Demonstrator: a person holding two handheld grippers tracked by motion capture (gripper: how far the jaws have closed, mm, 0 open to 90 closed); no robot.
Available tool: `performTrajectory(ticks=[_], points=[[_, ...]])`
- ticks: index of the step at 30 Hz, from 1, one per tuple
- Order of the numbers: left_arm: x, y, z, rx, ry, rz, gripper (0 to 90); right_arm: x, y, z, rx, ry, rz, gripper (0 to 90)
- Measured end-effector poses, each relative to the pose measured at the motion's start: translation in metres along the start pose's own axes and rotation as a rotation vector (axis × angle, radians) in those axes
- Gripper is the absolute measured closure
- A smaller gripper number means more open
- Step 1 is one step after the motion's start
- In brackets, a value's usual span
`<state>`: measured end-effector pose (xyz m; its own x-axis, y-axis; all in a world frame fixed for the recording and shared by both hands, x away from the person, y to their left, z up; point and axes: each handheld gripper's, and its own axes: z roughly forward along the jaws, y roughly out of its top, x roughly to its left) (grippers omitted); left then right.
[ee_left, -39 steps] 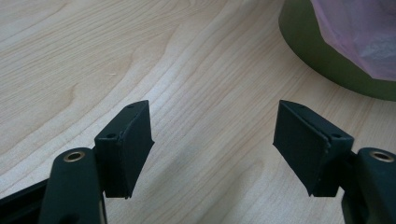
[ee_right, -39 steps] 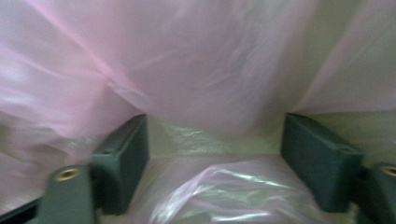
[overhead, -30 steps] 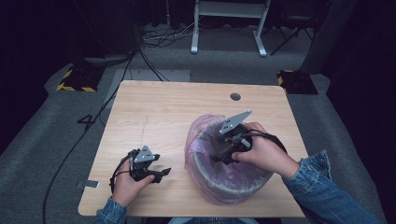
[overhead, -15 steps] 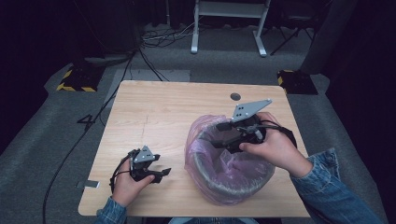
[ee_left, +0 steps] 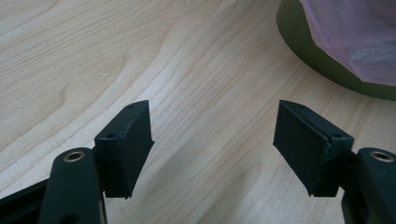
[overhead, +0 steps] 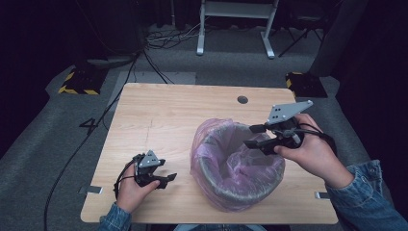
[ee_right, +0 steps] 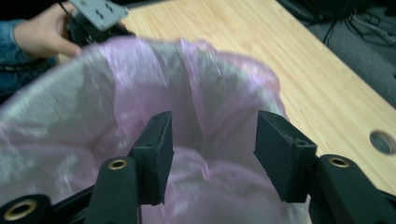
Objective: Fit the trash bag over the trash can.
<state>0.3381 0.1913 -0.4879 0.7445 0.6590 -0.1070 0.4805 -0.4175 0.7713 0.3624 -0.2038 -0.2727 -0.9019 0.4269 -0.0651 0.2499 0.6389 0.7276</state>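
My left gripper (overhead: 163, 179) sits down in the lower left of the high view, resting low on the table (overhead: 159, 120) with my left hand (overhead: 129, 190) wrapped around it. Jaws are spread wide with nothing between them, just bare wood grain showing through the gap in the left gripper view (ee_left: 212, 144). In that same view the bin's dark green wall curves through the upper right corner, near the jaws but not touching.

Moving up and right, the bin (overhead: 235, 190) takes the lower middle of the high view, a round one lined with a thin pink bag (overhead: 204, 139) whose edge is folded out over the rim.

My right gripper (overhead: 256, 136) is held up by my right hand (overhead: 310, 154) at the right side of the bin, jaws pointing left over the rim. They're open pretty wide too, gripping nothing. In the right gripper view (ee_right: 210, 158) I'm looking between them straight into the bag (ee_right: 196, 84), which is crinkled and a bit blurry, so I can't tell if a jaw brushes the plastic.

Farthest off, there's a small round hole (overhead: 242, 99) in the tabletop near the far edge.
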Motion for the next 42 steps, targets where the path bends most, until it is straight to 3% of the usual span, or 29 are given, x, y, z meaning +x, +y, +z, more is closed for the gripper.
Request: performTrajectory(ticks=[8, 10, 13, 17, 25, 29, 35, 38, 42], points=[[0.001, -0.001, 0.0, 0.007, 0.018, -0.001, 27.8, -0.003, -0.02, 0.003, 0.092, 0.0, 0.01, 43.7], [0.002, -0.001, 0.0, 0.009, 0.019, 0.0, 27.8, -0.002, -0.023, 0.005, 0.151, -0.002, -0.016, 48.2], [0.001, -0.002, 0.001, 0.01, 0.019, 0.0, 27.8, 0.004, -0.026, 0.012, 0.315, 0.025, -0.036, 55.0], [0.002, -0.002, 0.0, 0.012, 0.018, 0.002, 27.8, 0.01, -0.03, 0.025, 0.435, 0.031, -0.069, 55.8], [0.001, -0.002, 0.001, 0.013, 0.014, -0.003, 27.8, 0.014, -0.027, 0.039, 0.564, 0.039, -0.1, 55.0], [0.001, -0.002, 0.001, 0.014, 0.01, 0.0, 27.8, 0.015, -0.027, 0.042, 0.623, 0.064, -0.095, 49.6], [0.001, -0.002, 0.001, 0.017, 0.011, -0.002, 27.8, 0.017, -0.031, 0.038, 0.569, 0.077, -0.069, 41.0], [0.001, -0.002, 0.001, 0.014, 0.011, -0.001, 27.8, 0.015, -0.031, 0.031, 0.435, 0.065, -0.085, 36.0], [0.001, -0.004, -0.001, 0.011, 0.016, -0.009, 27.8, 0.009, -0.032, 0.008, 0.24, 0.059, -0.052, 32.0]])
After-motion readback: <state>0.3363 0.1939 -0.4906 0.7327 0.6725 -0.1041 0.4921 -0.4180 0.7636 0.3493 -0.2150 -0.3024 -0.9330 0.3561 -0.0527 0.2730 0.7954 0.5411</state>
